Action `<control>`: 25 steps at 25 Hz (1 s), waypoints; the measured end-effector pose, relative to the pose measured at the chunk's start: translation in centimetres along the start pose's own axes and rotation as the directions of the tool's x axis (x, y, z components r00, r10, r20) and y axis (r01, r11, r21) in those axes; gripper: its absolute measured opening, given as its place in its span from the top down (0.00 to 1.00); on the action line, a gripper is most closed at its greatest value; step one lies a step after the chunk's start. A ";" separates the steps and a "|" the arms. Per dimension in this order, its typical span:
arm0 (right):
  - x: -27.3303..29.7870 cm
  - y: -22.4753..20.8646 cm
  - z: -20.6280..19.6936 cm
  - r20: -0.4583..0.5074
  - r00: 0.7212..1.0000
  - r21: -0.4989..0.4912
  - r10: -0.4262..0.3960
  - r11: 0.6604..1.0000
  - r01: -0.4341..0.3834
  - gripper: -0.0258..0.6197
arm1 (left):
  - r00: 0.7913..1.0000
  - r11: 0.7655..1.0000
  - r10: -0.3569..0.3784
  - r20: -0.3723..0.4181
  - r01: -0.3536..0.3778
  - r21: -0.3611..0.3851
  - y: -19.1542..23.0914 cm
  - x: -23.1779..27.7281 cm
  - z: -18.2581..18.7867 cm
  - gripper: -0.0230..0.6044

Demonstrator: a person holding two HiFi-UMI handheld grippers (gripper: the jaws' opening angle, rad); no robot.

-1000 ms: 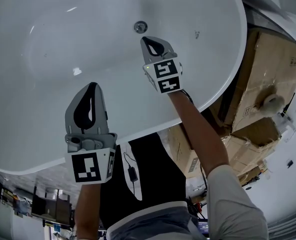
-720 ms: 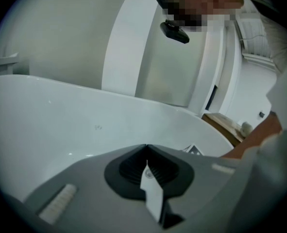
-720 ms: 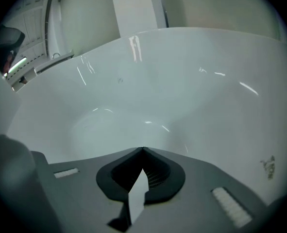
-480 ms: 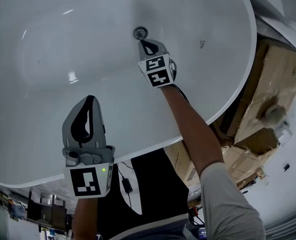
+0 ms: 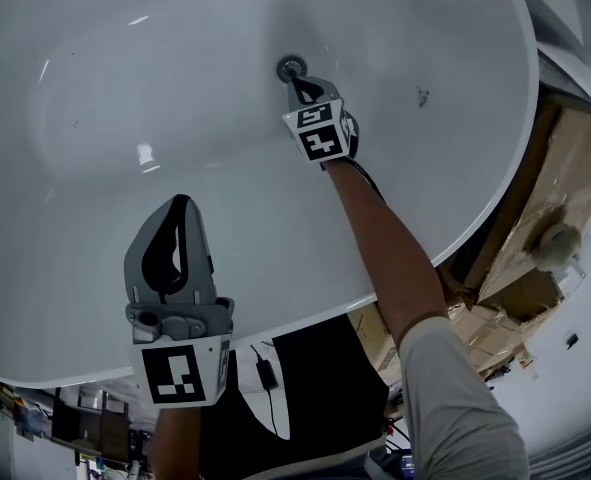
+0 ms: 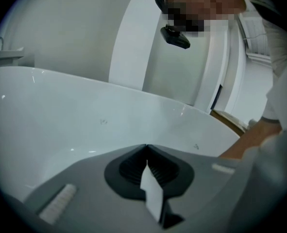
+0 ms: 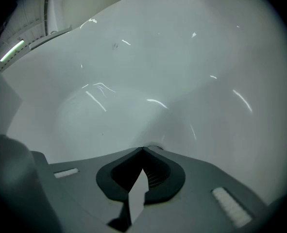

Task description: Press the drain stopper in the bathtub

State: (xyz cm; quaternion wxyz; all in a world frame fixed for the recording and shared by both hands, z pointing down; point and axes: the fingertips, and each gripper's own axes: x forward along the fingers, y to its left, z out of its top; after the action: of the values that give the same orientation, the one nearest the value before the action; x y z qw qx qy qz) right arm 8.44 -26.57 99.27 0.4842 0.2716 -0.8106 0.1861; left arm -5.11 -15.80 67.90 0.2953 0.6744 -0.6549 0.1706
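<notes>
A round metal drain stopper [image 5: 291,66] sits in the floor of the white bathtub [image 5: 95,58]. My right gripper [image 5: 296,80] is shut and empty, its tips right at the stopper's near edge; whether they touch it I cannot tell. In the right gripper view the closed tips [image 7: 143,149] hide all but a thin rim of the stopper [image 7: 155,147]. My left gripper [image 5: 180,201] hangs shut and empty over the tub's near rim, well away from the drain. The left gripper view shows its closed tips [image 6: 146,145] against the tub's inner wall [image 6: 60,125].
Cardboard boxes [image 5: 565,188] stand outside the tub at the right. A person's right arm [image 5: 385,258] reaches over the near rim [image 5: 305,313]. A small dark mark [image 5: 422,95] lies on the tub wall right of the drain.
The right gripper has moved farther into the tub, from short of the drain to right at the stopper. The left gripper has barely moved.
</notes>
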 end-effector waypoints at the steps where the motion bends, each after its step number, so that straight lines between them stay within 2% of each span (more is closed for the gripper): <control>1: 0.4 -0.1 -0.2 -0.007 1.000 0.001 -0.003 1.000 0.003 0.96 | 1.000 1.000 -0.002 -0.004 0.002 -0.004 0.0 0.1 -0.2 0.96; 10: 3.7 -1.0 -1.5 -0.046 0.999 0.027 -0.025 0.999 0.026 0.96 | 0.999 0.999 -0.043 -0.018 0.044 0.006 -0.6 0.6 -1.4 0.96; 16: 5.5 -1.8 -2.1 -0.067 0.997 0.100 -0.045 0.994 0.052 0.96 | 0.997 0.997 -0.072 -0.020 0.072 -0.015 -0.8 1.0 -2.3 0.96; 20: 6.4 -1.9 -2.0 -0.081 0.996 0.183 -0.036 0.982 0.050 0.96 | 0.996 0.996 -0.087 -0.035 0.087 0.001 -0.3 1.2 -2.7 0.96; 25: 7.5 -2.3 -2.6 -0.089 0.995 0.229 -0.043 0.971 0.062 0.96 | 0.994 0.995 -0.104 -0.035 0.104 0.002 0.0 1.7 -3.1 0.96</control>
State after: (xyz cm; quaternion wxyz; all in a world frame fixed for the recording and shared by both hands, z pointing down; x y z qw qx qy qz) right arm 8.80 -28.87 107.19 0.4876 0.3395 -0.7549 0.2777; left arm -4.51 -15.24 71.35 0.3139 0.7050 -0.6134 0.1681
